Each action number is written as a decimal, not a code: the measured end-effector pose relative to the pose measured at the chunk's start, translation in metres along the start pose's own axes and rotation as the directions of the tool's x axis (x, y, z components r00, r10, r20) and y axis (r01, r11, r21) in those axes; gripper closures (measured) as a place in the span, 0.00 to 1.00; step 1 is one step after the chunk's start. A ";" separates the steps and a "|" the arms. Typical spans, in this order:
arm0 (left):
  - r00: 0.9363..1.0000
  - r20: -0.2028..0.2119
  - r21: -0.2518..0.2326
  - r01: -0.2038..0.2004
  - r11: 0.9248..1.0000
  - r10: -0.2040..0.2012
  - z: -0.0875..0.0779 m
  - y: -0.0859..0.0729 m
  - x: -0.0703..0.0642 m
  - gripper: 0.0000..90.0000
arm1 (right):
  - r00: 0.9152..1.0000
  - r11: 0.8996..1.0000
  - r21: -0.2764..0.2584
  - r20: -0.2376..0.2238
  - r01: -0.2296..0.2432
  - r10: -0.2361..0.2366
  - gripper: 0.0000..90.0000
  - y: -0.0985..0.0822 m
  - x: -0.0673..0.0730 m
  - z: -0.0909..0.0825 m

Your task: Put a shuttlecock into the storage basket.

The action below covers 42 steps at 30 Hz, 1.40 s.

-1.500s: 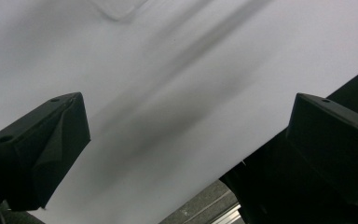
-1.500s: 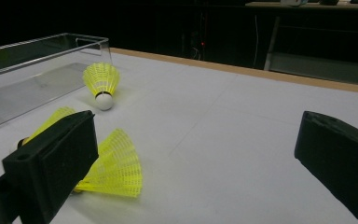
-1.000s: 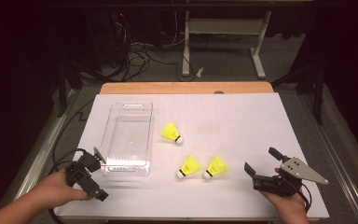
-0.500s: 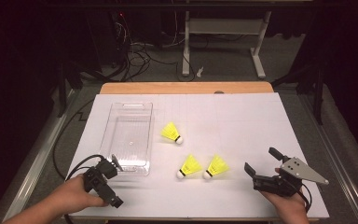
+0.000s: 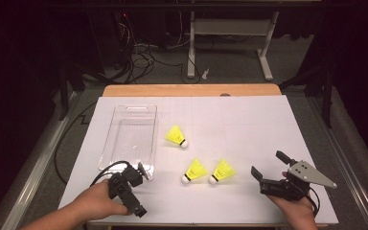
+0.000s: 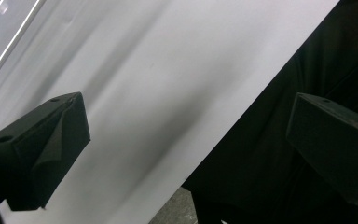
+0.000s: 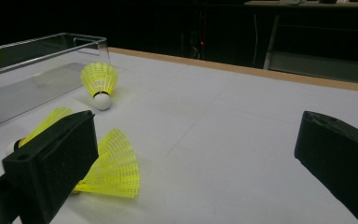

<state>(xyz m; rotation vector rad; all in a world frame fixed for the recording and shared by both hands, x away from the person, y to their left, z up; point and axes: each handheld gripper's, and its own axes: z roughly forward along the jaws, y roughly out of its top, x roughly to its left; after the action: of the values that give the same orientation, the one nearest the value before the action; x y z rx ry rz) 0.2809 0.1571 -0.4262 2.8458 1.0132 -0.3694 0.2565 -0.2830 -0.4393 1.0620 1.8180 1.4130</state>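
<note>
Both grippers rest low at the near edge of the white table cover, each with its jaws spread wide and nothing between them. Left gripper, held in the person's left hand, sits just in front of the near end of the clear plastic tray; its jaws are hard to make out from the high view, but the left gripper view shows them well apart, over blurred white cover and a dark area past the cover's edge. Right gripper lies at the near right, its grey plate on top. Three yellow shuttlecocks lie on the cover between tray and right gripper: a far shuttlecock just beside the tray, and a near-left shuttlecock beside a near-right shuttlecock. In the right gripper view, one jaw partly hides the two near ones.
</note>
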 end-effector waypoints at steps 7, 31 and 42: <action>0.999 0.014 -0.007 -0.040 0.999 0.040 0.000 0.015 -0.016 0.01 | 1.000 1.000 0.005 -0.009 0.012 -0.012 0.00 0.000 0.003 0.001; 0.990 0.016 -0.042 -0.141 0.989 0.142 0.013 0.079 -0.053 0.01 | 1.000 1.000 0.002 -0.019 0.018 -0.018 0.00 0.001 0.003 0.000; 0.989 -0.007 -0.025 -0.148 0.989 0.148 0.008 0.095 -0.057 0.01 | 1.000 1.000 0.002 -0.021 0.019 -0.019 0.00 0.001 0.003 0.000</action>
<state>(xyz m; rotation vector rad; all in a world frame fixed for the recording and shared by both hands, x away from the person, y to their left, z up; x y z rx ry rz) 0.2968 0.0473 -0.4182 2.8769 0.7946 -0.3325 0.2552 -0.2807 -0.4383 1.0322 1.8402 1.4169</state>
